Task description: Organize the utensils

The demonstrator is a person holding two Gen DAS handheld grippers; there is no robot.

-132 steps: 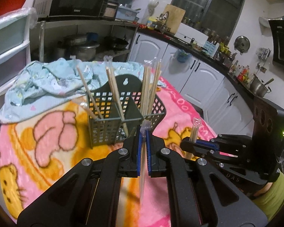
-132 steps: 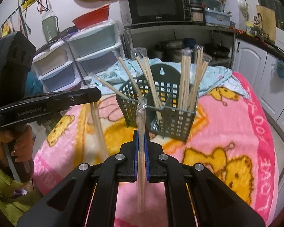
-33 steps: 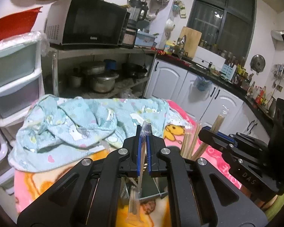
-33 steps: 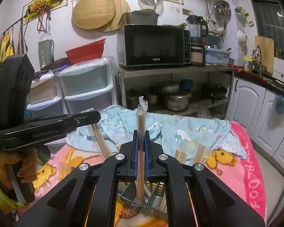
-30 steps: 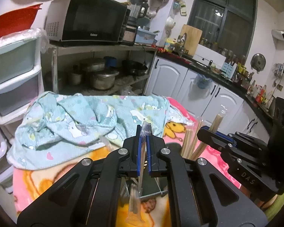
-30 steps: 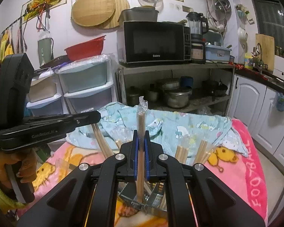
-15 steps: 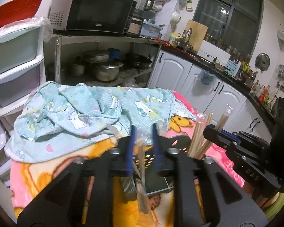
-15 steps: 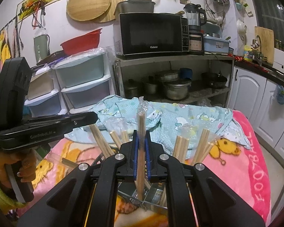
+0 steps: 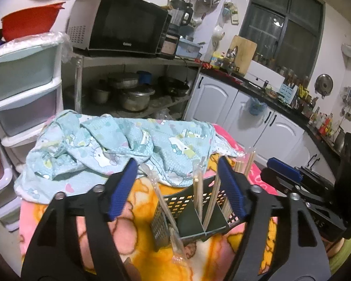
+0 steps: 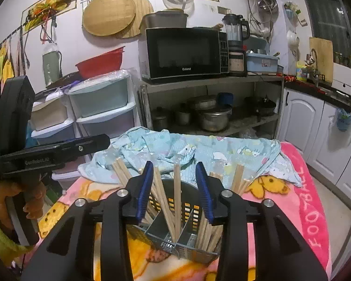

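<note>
The wrapped chopsticks (image 10: 177, 192) are light, stiff and thin, and the plastic sleeve is probably slippery, so they are best pinched at mid-length. They stand in the slotted caddy (image 10: 187, 210) on the blanket (image 10: 304, 201), between and below the right gripper (image 10: 176, 187). Both it and the left gripper (image 9: 177, 185) have just been opening; their jaws are apart and hold nothing.

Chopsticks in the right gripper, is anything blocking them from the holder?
Nothing visible. The chopsticks already stand inside the holder, between the right gripper's jaws, which have just been opening and no longer press them.
</note>
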